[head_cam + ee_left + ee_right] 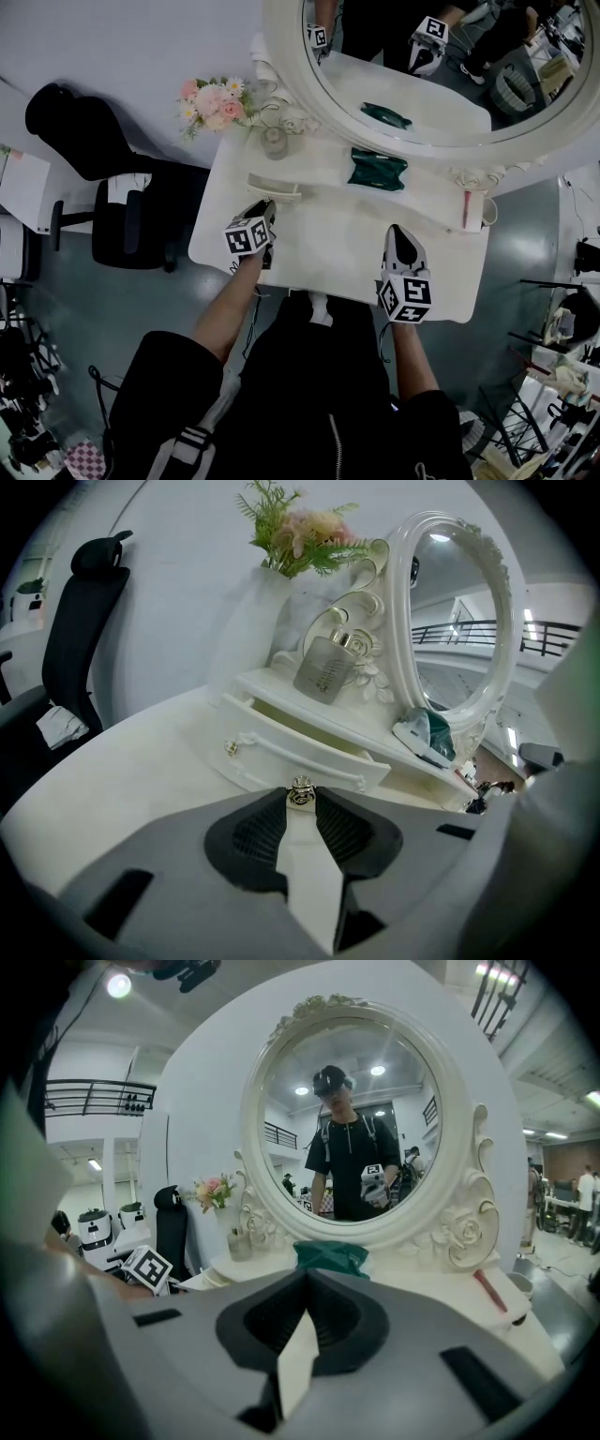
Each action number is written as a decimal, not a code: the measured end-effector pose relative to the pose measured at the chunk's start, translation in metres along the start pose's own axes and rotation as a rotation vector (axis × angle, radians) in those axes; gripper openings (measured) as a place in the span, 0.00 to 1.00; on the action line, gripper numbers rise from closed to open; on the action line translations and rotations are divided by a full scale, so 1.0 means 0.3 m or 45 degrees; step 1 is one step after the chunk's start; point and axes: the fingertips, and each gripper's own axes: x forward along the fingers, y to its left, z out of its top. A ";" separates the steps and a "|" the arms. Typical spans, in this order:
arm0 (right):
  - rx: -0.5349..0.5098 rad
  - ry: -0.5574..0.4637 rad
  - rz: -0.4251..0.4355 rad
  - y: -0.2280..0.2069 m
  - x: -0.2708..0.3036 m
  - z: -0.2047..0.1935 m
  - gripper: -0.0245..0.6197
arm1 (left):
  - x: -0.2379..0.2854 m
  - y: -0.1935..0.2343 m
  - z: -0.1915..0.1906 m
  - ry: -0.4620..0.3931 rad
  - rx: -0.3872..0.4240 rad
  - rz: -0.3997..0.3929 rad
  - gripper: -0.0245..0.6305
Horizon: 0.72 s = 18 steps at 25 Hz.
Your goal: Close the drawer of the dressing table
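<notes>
While half-closed, left hand-held gripper (301,804) pinches — at tips — drawer knob (301,790).

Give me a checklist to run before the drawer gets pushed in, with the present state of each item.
1. White drawer pulled out from under the shelf, so it needs closing: ok.
2. Left gripper on the small silver knob; the jaws look closed on it: ok.
3. Nothing shows above the drawer's rim to catch on the shelf, but most of its inside is hidden: cannot tell.
4. Right gripper off to the side over the white tabletop, jaws together and empty, clear of the drawer: ok.
5. Glass perfume bottle stands on the shelf above the drawer, back from its edge: ok.
</notes>
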 end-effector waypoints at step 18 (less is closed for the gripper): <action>0.009 0.009 -0.015 -0.052 0.035 0.006 0.04 | 0.088 0.019 0.038 0.018 0.000 0.016 0.19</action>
